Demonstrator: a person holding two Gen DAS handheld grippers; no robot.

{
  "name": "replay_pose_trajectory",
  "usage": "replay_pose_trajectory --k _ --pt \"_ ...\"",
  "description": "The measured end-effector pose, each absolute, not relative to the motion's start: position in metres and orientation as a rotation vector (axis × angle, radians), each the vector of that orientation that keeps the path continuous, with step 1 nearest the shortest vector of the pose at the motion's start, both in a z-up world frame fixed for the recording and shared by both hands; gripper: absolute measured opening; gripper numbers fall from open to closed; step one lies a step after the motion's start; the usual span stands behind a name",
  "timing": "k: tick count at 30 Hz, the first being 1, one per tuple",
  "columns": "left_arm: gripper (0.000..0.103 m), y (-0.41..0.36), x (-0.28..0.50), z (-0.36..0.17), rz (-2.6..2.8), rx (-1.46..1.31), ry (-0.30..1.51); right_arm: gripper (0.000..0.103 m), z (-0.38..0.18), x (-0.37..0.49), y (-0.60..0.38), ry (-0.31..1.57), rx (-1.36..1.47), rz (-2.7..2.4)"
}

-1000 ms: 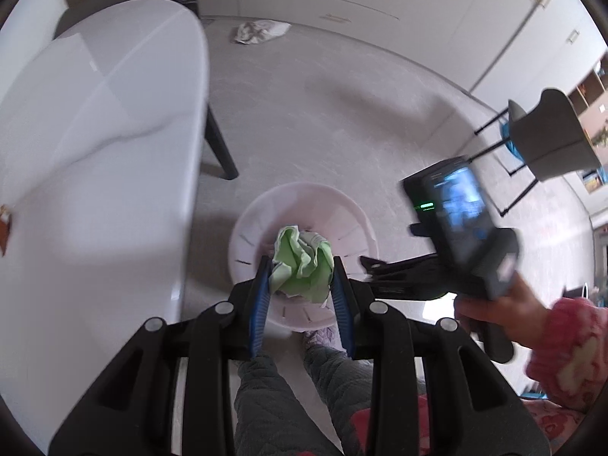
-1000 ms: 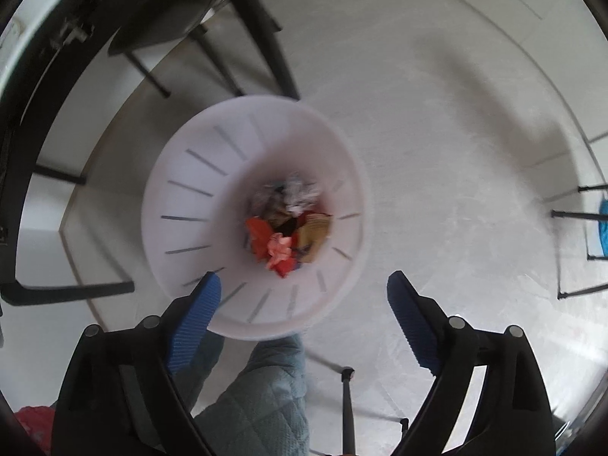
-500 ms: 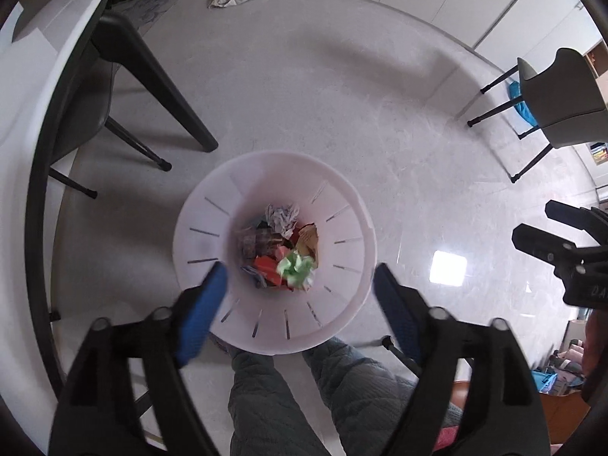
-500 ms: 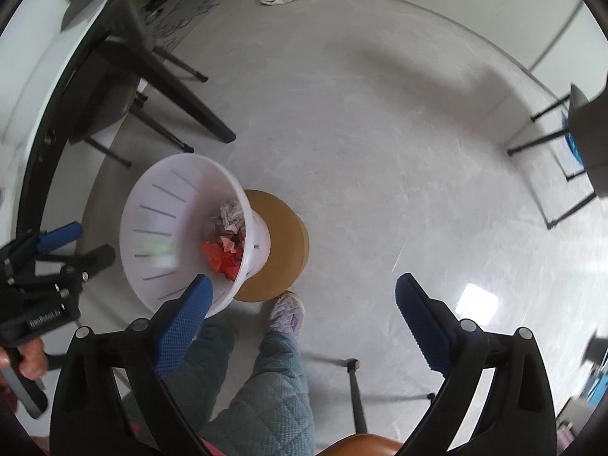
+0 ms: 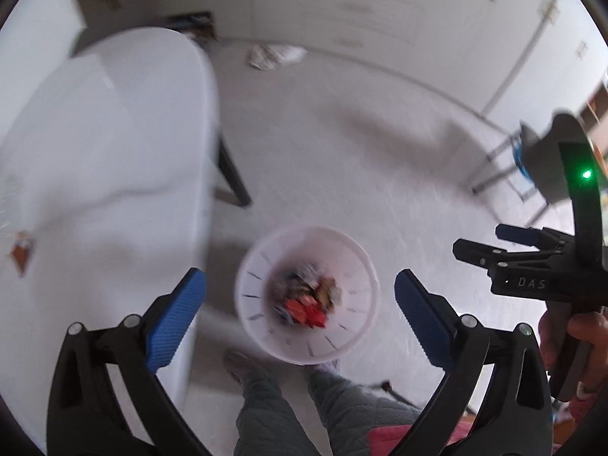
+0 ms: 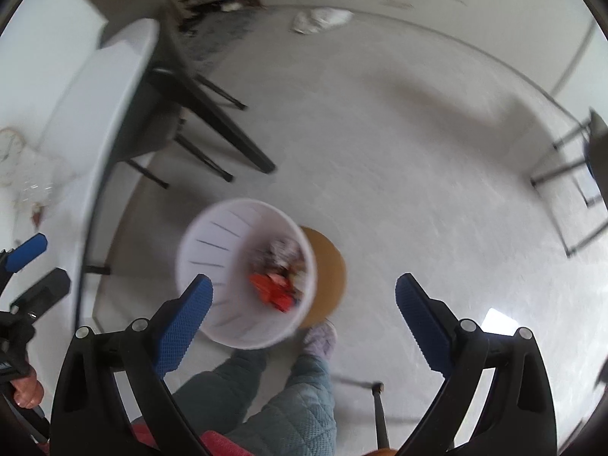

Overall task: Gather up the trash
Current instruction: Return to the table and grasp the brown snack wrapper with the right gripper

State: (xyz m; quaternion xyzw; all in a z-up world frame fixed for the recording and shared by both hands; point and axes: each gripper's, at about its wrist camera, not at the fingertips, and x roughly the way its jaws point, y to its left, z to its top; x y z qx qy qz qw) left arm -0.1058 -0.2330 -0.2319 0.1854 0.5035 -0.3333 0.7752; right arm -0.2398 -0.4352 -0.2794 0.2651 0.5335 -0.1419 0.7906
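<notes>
Left gripper: our left gripper [image 5: 300, 307] hangs over the bin, its jaws opening wide, with nothing between the blue pads [image 5: 174, 317]; it is released and empty.
Right gripper: our right gripper [image 6: 304, 313] is spread just as wide and carries nothing; in the left view it shows at 3 o'clock, held in a hand [image 5: 573, 345].
Bin: the white slotted bin [image 5: 363, 262] stands on the floor between the table [image 5: 106, 159] and the person's feet, at about 6 o'clock in the left view. In the right view it sits on a round brown disc [image 6: 330, 266].
Trash collected: a mixed heap lies at the bottom of the bin, with red wrappers [image 5: 306, 309] on top; the blur hides what else is in it.
Trash left: a small orange-brown scrap [image 5: 21, 254] lies on the table top at 9 o'clock. A crumpled pale bundle [image 5: 275, 55] lies on the floor at 12 o'clock, well apart from the bin.
Step in hand: we judge the drop is done and the next pickup comes now.
Doing it well: we would keep both grippers spread, clear the bin rim before swinging toward the table, come down on the scrap from above, and pinch it flat so it does not slide on the glossy top.
Writing: the letters "DAS" [image 5: 532, 283] read on the body of the right gripper; the rest is cut off. A green light glows above it.
</notes>
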Motion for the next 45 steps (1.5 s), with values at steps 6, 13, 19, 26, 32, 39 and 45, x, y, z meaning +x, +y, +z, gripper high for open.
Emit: replay_pose_trajectory --k 6,13,19,26,32,39,45 --pt "0.095 -0.134 -0.072 -0.185 -0.497 0.276 1.028 0.1 -0.227 -0.169 -0.375 1.061 0.441 -0.141" --pt "0.095 -0.011 -0.04 -0.169 -0.241 0.19 1.0 0.1 -0.196 -0.066 -0.255 1.045 0.294 0.106" --pt "0.095 0.076 -0.016 -0.17 -0.113 0.099 1.006 0.1 -0.19 0.017 -0.139 1.072 0.159 0.261" --pt "0.095 0.146 0.022 -0.186 -0.06 0.006 1.022 0.1 -0.212 0.098 -0.043 1.124 0.1 0.307" --pt "0.095 0.175 0.047 -0.202 -0.04 -0.032 1.041 0.1 -0.237 0.135 -0.018 1.164 0.08 0.269" --pt "0.095 0.199 0.073 -0.219 -0.057 -0.064 1.076 0.078 -0.252 0.147 -0.006 1.204 0.004 0.289" --pt "0.095 0.197 0.085 -0.222 -0.079 -0.065 1.078 0.047 -0.25 0.149 0.002 1.187 -0.058 0.317"
